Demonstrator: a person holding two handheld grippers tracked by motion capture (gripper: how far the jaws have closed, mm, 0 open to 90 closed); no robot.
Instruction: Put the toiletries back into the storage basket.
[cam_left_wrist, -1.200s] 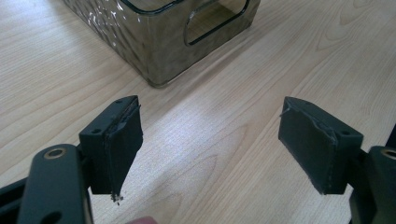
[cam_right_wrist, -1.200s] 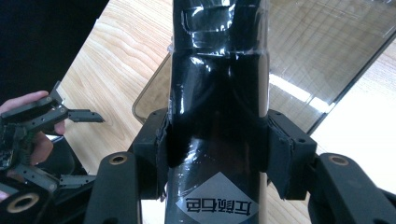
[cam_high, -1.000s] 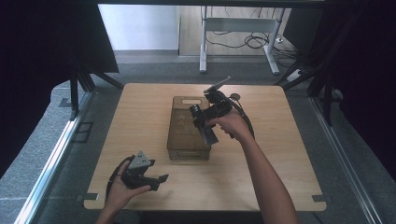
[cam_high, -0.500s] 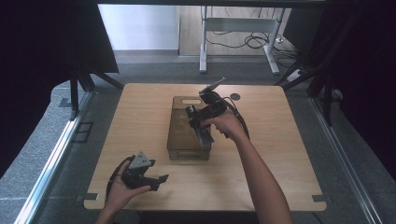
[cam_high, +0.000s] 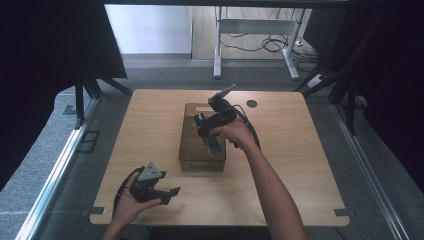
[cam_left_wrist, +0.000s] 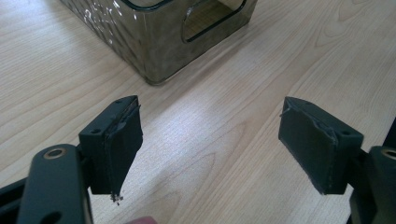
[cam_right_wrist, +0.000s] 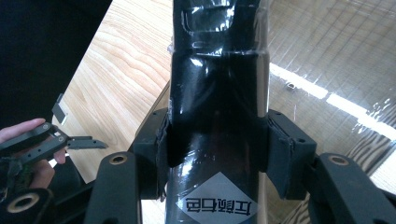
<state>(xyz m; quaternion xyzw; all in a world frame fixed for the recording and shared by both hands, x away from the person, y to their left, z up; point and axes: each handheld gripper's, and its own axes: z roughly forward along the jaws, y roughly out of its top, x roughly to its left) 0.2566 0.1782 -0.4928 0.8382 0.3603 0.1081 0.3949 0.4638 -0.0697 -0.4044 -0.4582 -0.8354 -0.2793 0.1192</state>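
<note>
Clamped between the pads of the right gripper (cam_right_wrist: 217, 154), a black wrapped pack (cam_right_wrist: 217, 93) hangs over the smoky clear bin (cam_high: 201, 161) at the middle of the wooden table (cam_high: 300, 165). Near the front edge, the left gripper (cam_left_wrist: 210, 154) rests with its jaws spread wide over bare wood, holding nothing.

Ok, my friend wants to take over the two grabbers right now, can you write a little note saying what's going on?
Right gripper: shut on a glossy black plastic-wrapped packet with a grey diamond label, held over the smoky translucent plastic box in the middle of the light wooden table.
Left gripper: open, holding nothing, low over the table at the near left, jaws facing the box's near corner.
Done: packet picked up and brought above the box.
Left: probably lower the packet into the box and let go; it is not yet released.
</note>
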